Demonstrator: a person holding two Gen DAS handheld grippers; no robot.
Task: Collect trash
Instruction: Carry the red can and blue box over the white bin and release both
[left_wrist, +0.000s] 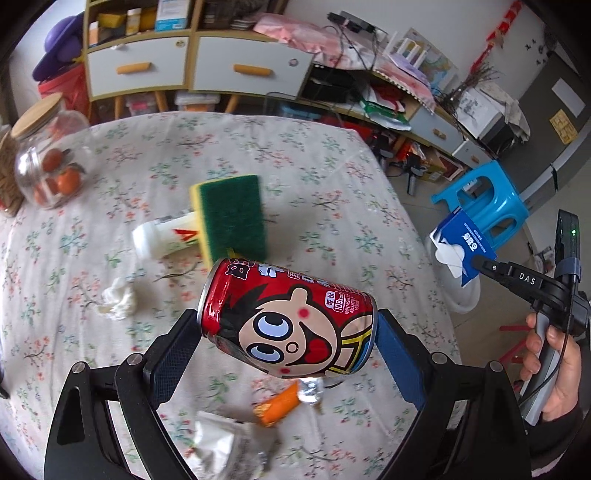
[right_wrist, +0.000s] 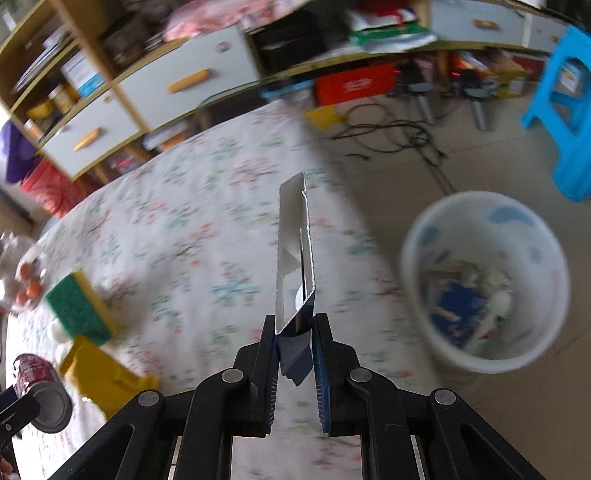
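Left claw (left_wrist: 288, 332): clamped end to end on a red can (left_wrist: 291, 321), held lying sideways above the worktop (left_wrist: 332, 177) (floral cloth).

Right claw (right_wrist: 295, 332): clamped on a flattened blue-and-white carton (right_wrist: 293, 258), which stands edge-on over the worktop's edge. A hand (left_wrist: 554, 369) grips this tool's handle at the right of the left wrist view.

Bin (right_wrist: 484, 280): white pail on the floor just beside the worktop, right of the carton, already holding blue and white litter (blurred).

On the worktop, not held:
- sponge (left_wrist: 231, 214), green face up, yellow side, resting against a white bottle (left_wrist: 166, 240) that lies on its side
- crumpled tissue (left_wrist: 118, 299), left of the can
- orange wrapper (left_wrist: 280, 402) and a white wrapper (left_wrist: 225, 446), below the can, near the camera
- glass jar (left_wrist: 48, 158) with a wooden lid, orange fruit inside, at the far left edge

Beyond: blue stool (left_wrist: 484, 206) on the floor; cabinet (left_wrist: 192, 62) with drawers along the wall.
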